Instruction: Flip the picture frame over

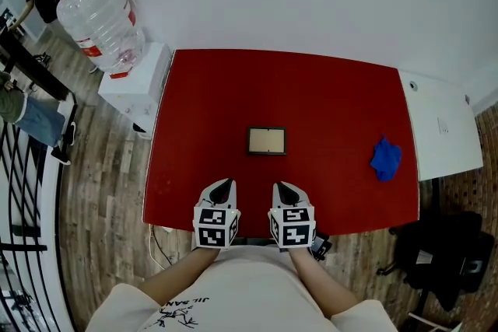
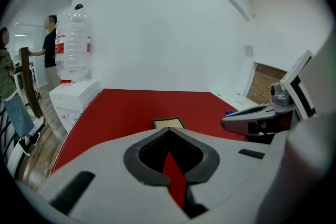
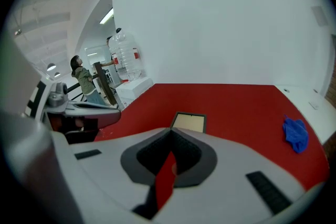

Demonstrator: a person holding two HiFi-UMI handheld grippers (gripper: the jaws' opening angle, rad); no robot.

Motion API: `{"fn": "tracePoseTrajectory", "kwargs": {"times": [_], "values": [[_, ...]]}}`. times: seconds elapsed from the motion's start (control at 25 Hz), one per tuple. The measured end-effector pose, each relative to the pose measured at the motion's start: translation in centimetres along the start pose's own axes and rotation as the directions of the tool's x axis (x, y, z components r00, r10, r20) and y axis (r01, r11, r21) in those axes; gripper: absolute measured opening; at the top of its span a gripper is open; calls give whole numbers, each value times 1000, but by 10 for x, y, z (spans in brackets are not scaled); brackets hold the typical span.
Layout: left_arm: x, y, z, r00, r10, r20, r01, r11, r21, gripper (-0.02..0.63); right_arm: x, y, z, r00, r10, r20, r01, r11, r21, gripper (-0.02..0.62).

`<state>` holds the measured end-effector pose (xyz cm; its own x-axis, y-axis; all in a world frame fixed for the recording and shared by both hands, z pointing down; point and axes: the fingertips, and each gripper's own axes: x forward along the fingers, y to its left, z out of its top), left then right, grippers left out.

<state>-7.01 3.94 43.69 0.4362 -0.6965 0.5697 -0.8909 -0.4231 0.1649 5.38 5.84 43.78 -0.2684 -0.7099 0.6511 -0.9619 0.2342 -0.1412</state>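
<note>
One frame [image 1: 267, 141] seemingly beyond left tongs [image 1: 226, 183], right tongs [image 1: 280, 186]

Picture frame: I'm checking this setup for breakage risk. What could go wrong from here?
1. The picture frame lies flat on the red table, so jaws may skid it along rather than catch an edge.
2. The left gripper and right gripper are both shut and empty; reaching in unopened would likely just push the frame.
3. Lifted by one edge, it might slip and slap down.
</note>
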Motion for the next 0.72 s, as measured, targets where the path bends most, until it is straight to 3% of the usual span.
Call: {"fn": "tracePoseTrajectory", "kwargs": {"times": [0.72], "values": [[-1,-9,5,1000,-18,11,18,1000,20,6,-7,2,5,999,-27,29,27,1000,6,5]]}}
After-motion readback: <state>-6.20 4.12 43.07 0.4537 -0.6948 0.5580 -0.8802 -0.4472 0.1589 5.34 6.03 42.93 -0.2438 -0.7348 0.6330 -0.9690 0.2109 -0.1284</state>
